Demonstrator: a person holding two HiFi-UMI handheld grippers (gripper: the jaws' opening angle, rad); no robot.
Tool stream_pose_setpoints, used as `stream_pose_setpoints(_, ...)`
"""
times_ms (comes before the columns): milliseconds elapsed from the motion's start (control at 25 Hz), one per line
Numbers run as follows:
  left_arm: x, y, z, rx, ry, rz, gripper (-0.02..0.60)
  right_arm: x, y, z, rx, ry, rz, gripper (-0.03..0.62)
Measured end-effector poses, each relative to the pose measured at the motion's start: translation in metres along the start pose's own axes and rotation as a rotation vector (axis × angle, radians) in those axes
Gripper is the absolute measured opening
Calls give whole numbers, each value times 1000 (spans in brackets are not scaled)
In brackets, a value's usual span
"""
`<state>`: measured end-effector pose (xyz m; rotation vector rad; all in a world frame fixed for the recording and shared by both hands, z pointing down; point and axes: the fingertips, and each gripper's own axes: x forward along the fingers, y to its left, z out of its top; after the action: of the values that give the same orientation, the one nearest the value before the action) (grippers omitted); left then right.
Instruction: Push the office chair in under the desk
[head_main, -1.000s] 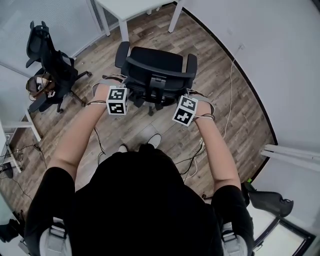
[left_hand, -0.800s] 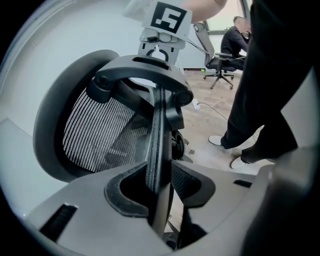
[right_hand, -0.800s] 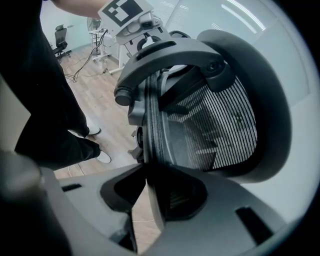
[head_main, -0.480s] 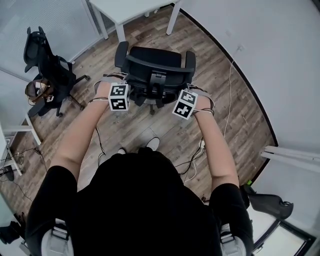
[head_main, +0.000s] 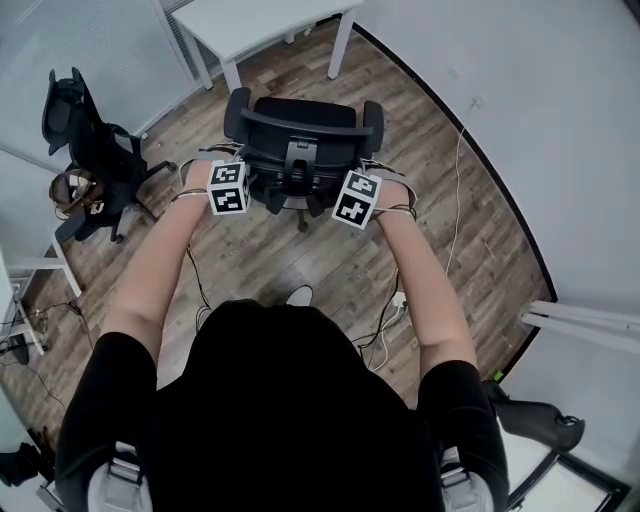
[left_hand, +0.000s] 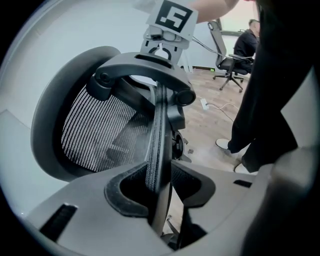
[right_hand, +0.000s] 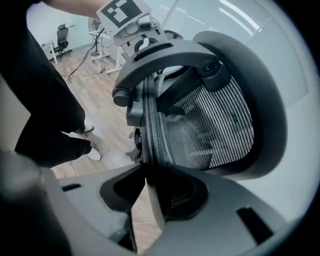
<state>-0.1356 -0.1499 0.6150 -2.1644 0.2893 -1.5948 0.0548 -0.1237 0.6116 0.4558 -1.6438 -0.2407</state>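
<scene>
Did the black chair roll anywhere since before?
Yes. The office chair has rolled up the head view toward the white desk. The gap between them is narrower now.

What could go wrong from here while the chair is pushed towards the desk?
The office chair may strike the desk legs with its armrests; the gap looks narrow. The left hand-held gripper and right hand-held gripper clamp only the thin backrest edge, so the chair might swivel or slip. Floor cables lie near the person's shoe.

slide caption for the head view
Left tool and right tool hold the office chair by its backrest, facing the white desk.
</scene>
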Motion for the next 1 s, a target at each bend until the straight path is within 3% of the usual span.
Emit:
stream_pose_setpoints(480,21,27,9,-19,-2,1,130,16,-34,-14,-29,-25,-23,123)
stream_pose_setpoints(1000,58,96,40,-29,-24,27,124,42,-115,-51,-46,-13,-5,126)
